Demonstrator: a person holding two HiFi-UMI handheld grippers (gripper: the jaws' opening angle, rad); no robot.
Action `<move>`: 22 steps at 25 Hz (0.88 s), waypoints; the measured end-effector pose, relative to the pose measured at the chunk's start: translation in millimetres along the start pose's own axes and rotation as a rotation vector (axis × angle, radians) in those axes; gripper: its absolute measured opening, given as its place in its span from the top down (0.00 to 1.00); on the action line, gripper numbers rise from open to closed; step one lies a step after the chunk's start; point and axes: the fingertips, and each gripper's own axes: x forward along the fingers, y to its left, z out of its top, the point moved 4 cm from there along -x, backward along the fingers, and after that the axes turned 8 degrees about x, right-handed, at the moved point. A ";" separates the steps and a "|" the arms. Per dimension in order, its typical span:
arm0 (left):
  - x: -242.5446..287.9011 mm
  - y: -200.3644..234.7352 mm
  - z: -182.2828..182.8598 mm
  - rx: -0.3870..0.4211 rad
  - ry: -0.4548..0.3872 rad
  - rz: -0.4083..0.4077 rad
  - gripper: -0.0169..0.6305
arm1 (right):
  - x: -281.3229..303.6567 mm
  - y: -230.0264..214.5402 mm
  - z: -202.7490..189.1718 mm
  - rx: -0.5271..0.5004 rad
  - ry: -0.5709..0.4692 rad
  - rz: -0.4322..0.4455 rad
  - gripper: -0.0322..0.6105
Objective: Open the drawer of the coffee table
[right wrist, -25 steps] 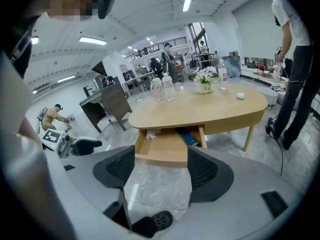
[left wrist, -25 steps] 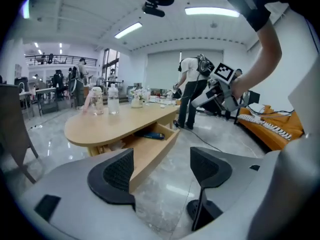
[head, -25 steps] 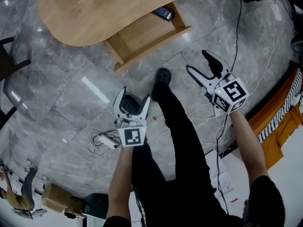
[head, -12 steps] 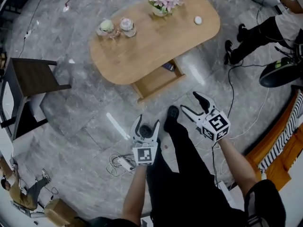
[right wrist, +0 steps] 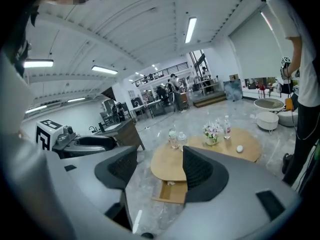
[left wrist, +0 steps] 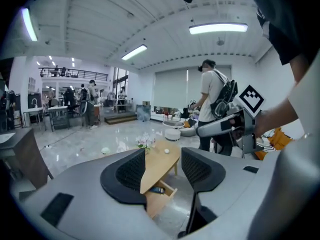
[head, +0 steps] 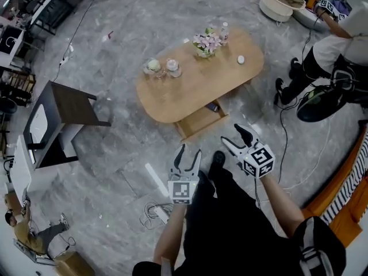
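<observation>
My left gripper (head: pixel 190 151) is closing on nothing, my right gripper (head: pixel 232 134) gapes empty, and the coffee table (head: pixel 195 85) hides the back of the open drawer (head: pixel 198 123), where a dark item (head: pixel 213 106) is too small to identify.

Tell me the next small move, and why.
Probably lower both grippers and stop: the drawer already stands pulled out from under the coffee table, and the left gripper, jaws closing, and right gripper hold nothing, well clear of it.

Drawer (head: pixel 199 123) beneath coffee table (head: pixel 187 92), flowers (head: pixel 205 41) on top

Clothing is all black: long trousers (head: pixel 230 217), a shoe (head: pixel 217 158), and short sleeves (head: pixel 321 234).
</observation>
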 end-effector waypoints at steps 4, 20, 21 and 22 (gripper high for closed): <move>-28.5 4.9 26.5 -0.012 -0.055 0.023 0.68 | -17.8 26.8 16.4 -0.038 -0.042 0.006 0.50; -143.6 20.8 58.6 -0.003 -0.176 0.012 0.90 | -63.3 144.6 12.8 -0.122 -0.134 -0.037 0.79; -149.6 23.3 57.1 -0.004 -0.184 0.008 0.90 | -65.2 151.8 10.6 -0.121 -0.143 -0.040 0.81; -154.8 25.4 55.3 -0.006 -0.192 0.005 0.91 | -66.9 158.2 8.6 -0.123 -0.151 -0.045 0.83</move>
